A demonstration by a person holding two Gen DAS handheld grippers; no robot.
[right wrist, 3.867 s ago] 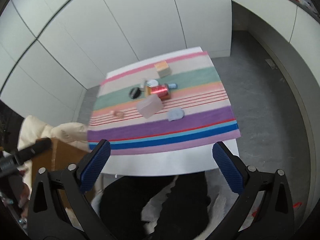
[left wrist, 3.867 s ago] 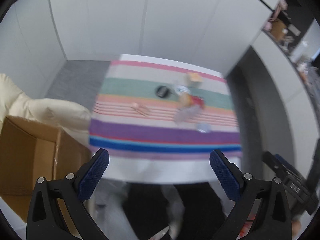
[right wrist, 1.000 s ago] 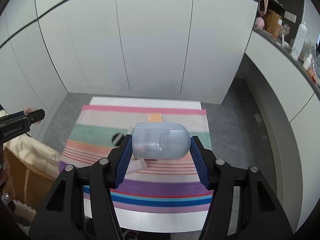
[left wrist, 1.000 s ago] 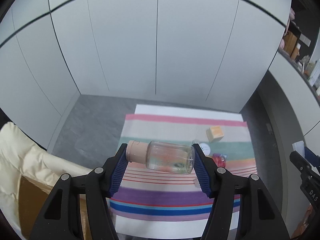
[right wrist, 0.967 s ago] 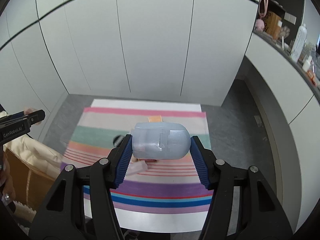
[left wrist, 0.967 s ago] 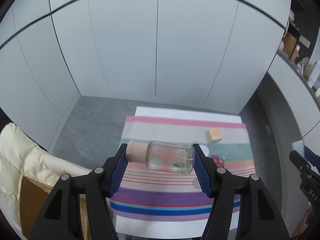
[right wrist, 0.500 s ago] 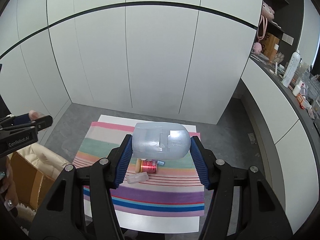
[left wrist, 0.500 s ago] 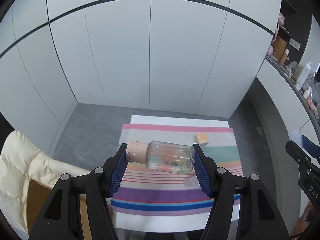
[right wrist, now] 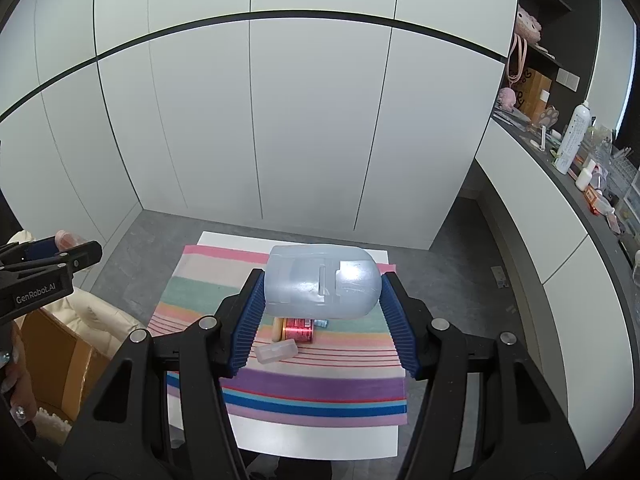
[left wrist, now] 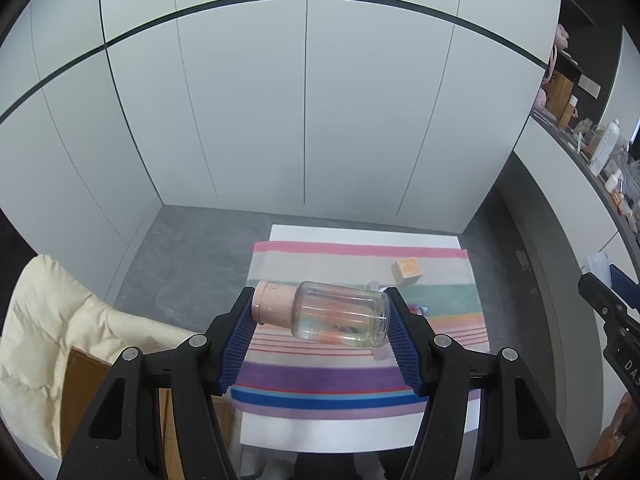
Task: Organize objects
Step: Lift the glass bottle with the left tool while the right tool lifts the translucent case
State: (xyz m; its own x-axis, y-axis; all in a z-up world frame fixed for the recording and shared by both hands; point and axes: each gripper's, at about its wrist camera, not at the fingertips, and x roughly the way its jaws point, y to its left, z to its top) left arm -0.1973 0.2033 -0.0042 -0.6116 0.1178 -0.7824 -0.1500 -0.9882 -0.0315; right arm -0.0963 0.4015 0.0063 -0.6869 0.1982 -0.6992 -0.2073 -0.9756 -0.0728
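White cabinet doors fill the background of both views, above a grey floor and a white tabletop (left wrist: 360,436) covered by a striped cloth (right wrist: 312,388).

Readable writing is scarce: "GenRobot.AI" is printed on the left tool's body where it enters the right wrist view at the left edge, and the letters "DAS" are seen on the right tool's body at the right edge of the left wrist view. Printing on a red can (right wrist: 298,330) is too small to be read.

In the left wrist view, the left tool (left wrist: 320,326) is clamped on a clear bottle (left wrist: 340,314) with a pink cap, held sideways above the cloth. An orange cube (left wrist: 407,269) on the cloth is shown only here.

In the right wrist view, the right tool (right wrist: 322,316) is clamped on a pale blue translucent plastic case (right wrist: 322,286), also held clear of the cloth. The red can and a small clear box (right wrist: 277,352) lying just in front of it are shown plainly only here; in the other view they are mostly hidden behind the bottle.

A cream padded cover (left wrist: 48,340) over a cardboard box (right wrist: 60,364) is cut off at the left.
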